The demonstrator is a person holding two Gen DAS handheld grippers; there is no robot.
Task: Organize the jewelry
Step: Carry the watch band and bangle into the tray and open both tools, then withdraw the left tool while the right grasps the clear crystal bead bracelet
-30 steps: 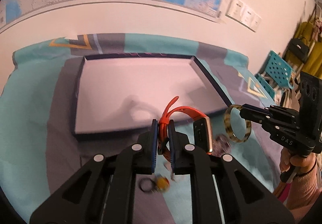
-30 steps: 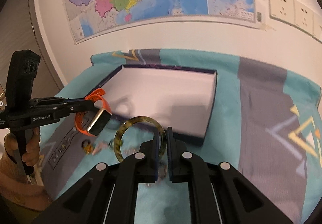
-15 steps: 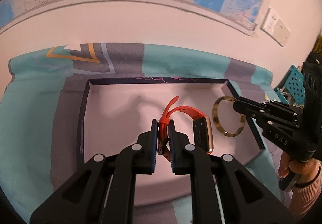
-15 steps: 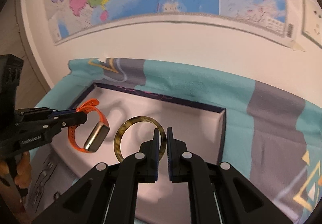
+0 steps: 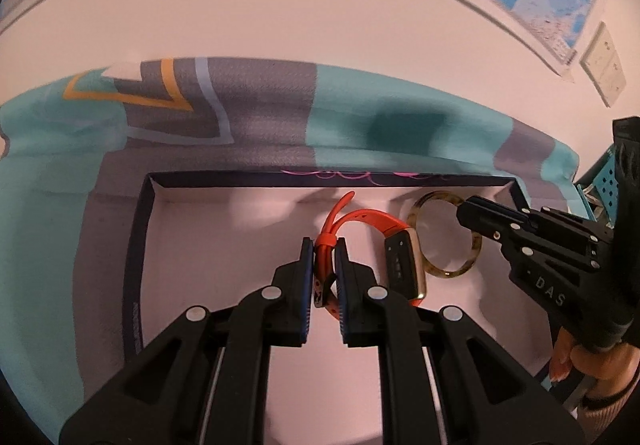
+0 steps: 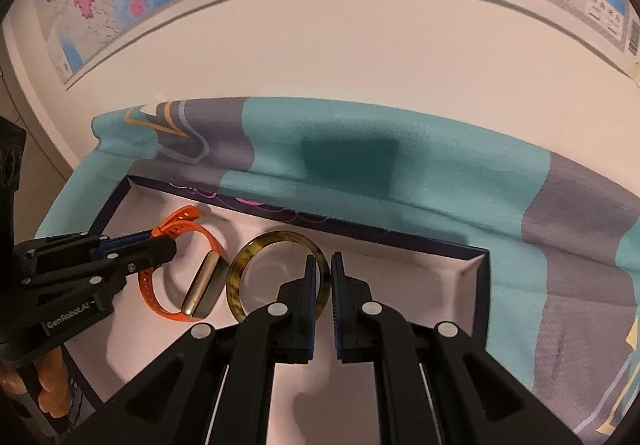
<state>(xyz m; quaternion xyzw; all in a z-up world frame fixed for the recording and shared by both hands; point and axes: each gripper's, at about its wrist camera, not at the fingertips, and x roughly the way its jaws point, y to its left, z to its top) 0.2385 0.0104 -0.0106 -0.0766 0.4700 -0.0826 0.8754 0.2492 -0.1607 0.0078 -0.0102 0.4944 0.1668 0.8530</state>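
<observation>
Clamping orange watch (image 5: 362, 245) strap, left tool (image 5: 322, 245) nearly closed; right tool (image 6: 323, 265) pinching tortoiseshell bangle (image 6: 240, 277) rim.

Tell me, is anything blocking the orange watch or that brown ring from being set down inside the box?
Nothing visible does. The orange-strapped watch and the tortoiseshell bangle hang side by side over the bare white floor of the dark-rimmed box, each clamped in its own jaws. No other item shows in the box.

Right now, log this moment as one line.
left gripper: shut on orange watch | right gripper: shut on bangle | both over box
</observation>
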